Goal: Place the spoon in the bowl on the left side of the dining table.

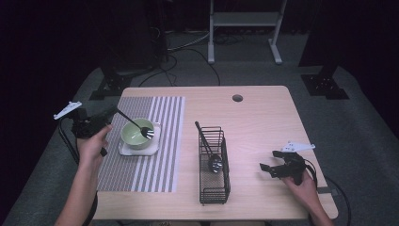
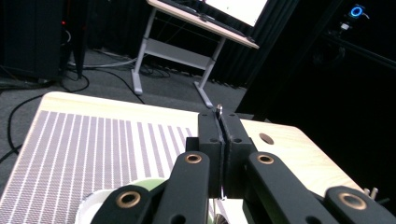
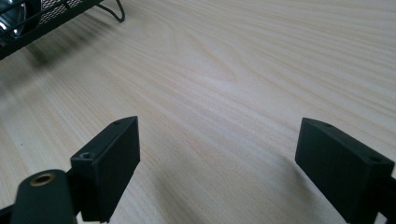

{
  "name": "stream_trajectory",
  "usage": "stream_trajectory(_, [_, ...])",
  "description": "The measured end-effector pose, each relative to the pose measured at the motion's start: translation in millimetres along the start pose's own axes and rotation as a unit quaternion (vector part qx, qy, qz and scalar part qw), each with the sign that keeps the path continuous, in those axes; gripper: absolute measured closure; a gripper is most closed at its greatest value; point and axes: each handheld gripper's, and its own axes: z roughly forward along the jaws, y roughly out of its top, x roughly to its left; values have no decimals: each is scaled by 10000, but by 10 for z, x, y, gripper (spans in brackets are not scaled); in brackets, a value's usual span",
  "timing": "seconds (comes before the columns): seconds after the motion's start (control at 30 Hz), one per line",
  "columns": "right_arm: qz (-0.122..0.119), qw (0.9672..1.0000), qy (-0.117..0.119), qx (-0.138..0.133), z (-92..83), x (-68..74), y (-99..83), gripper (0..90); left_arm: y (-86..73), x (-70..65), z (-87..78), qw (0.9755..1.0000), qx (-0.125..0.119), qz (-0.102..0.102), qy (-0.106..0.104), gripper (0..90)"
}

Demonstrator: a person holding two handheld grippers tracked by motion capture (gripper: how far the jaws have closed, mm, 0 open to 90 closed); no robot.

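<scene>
fork: left of frame, tines in green bowl on white plate over striped mat | left gripper: clenched on fork handle | right gripper: lower right, jaws spread, holding nothing, above table | wire basket: centre, holds ladle

A black-handled fork is held tilted over a pale green bowl, its metal tines down inside the bowl at the right rim and its handle rising to the upper left. The bowl sits on a small white square plate, on a grey-and-white striped placemat covering the tabletop's left side, near the left edge.
</scene>
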Motion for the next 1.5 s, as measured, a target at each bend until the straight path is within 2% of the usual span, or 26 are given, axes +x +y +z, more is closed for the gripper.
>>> stream_trajectory(0.3, [8, 10000, 5, -5, -1, -3, -1, 130, 14, 152, -17, 9996, -54, -154, 214, 894])
stream_trajectory(0.67, [23, 10000, 3, -13, -1, -4, -1, 130, -19, 303, -11, 9987, -68, -248, 443, 894])
stream_trajectory(0.87, [32, 10000, 6, -19, -5, -4, -2, 130, -70, 398, 6, 9977, -73, -369, 572, 894])
stream_trajectory(1.5, [28, 10000, 10, -38, -8, -4, -3, 130, -236, 582, 78, 9950, 25, -541, 837, 894])
